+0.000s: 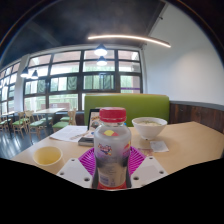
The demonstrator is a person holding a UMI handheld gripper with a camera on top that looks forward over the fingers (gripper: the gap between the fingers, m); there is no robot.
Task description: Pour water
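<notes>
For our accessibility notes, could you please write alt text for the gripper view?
The tongs grip a clear plastic bottle with a red cap between their pink pads, on a light table. Beyond stand a white bowl and a small yellow cup.

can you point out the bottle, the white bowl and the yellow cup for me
bottle (pixel 113 140), gripper view, on its clear body between the fingers.
white bowl (pixel 149 127), gripper view, on its outer wall, beyond the fingers.
yellow cup (pixel 47 155), gripper view, on its rim, beside the fingers.
</notes>
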